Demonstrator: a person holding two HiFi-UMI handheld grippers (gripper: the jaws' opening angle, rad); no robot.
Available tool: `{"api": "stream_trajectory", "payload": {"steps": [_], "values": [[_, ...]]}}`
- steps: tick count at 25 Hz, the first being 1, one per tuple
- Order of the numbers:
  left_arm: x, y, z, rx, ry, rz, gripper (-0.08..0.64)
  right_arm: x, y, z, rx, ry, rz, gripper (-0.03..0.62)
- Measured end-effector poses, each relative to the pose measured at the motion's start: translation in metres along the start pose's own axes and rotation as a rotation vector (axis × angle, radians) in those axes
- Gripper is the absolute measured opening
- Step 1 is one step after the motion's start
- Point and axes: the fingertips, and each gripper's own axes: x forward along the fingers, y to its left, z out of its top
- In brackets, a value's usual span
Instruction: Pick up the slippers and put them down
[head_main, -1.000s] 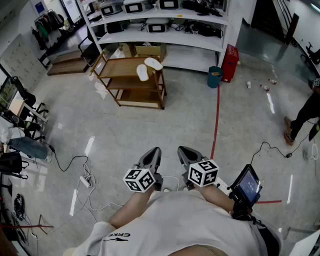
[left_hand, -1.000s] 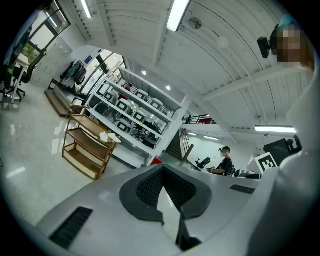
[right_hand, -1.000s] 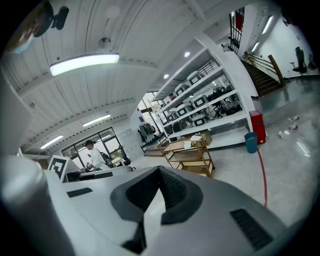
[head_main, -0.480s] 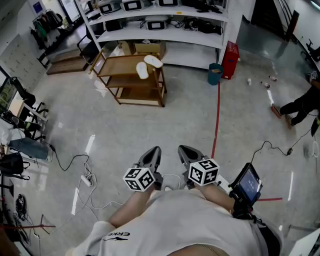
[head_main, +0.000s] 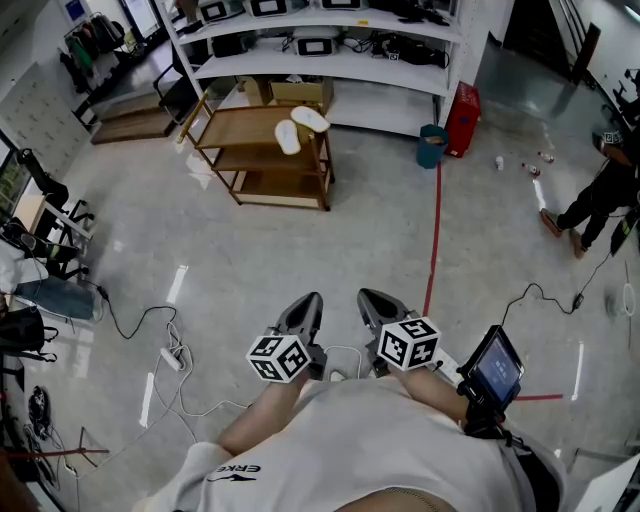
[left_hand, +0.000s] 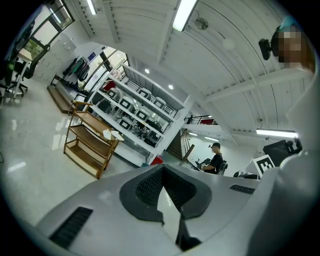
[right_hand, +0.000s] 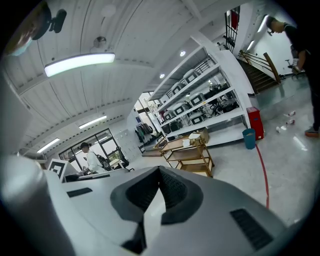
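**Item 1.** Power strip (head_main: 172, 361) with loose cables (head_main: 128, 324), on the floor (head_main: 330, 240) at the left, close to the wearer. Risk: a foot catches a cable if the walk forward drifts left.

**Item 2.** Wooden rack (head_main: 243, 127), three tiers, far across the floor in front of white shelving (head_main: 330, 70). Risk: it looks light, so a nudge from a tool could shift it. Its feet are too small to make out.

**Item 3.** Slippers (head_main: 288, 138), a pale pair on the rack's top tier toward its right end, one just beside the other. They are well apart from both tools. Risk: probably soft and flat, so a shallow pinch may let one fold or slide out. The one nearer the edge could be knocked off the tier.

**Item 4.** Left tool (head_main: 304, 306), jaws fully together, nothing between them, held close to the body. Risk: reaching the rack closed would push a slipper away instead of grasping it.

**Item 5.** Right tool (head_main: 372, 300), jaws likewise pressed together and empty, just beside the left one. Risk: same as item 4.

**Item 6.** Red line (head_main: 433, 240) on the floor, with a teal bin (head_main: 431, 148) at its far end. No evident hazard.

**Item 7.** Person (head_main: 595, 200) at the far right, well apart from the rack. Risk: only if they step into the path.
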Motion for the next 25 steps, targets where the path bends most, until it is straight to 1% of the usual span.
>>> {"api": "stream_trajectory", "payload": {"steps": [8, 13, 19, 25], "values": [[-0.016, 0.029, 0.001, -0.024, -0.003, -0.014, 0.003, 0.017, 0.013, -0.016, 0.004, 0.002, -0.032, -0.005], [-0.016, 0.042, 0.007, -0.036, -0.007, -0.007, 0.003, 0.032, 0.016, -0.013, -0.001, 0.013, -0.033, -0.005], [0.012, 0.054, 0.028, -0.035, -0.039, 0.006, 0.003, 0.060, 0.002, 0.010, -0.017, 0.014, -0.006, -0.005], [0.062, 0.070, 0.048, -0.029, -0.053, 0.035, 0.003, 0.097, -0.032, 0.042, -0.014, 0.013, 0.022, -0.005]]}}
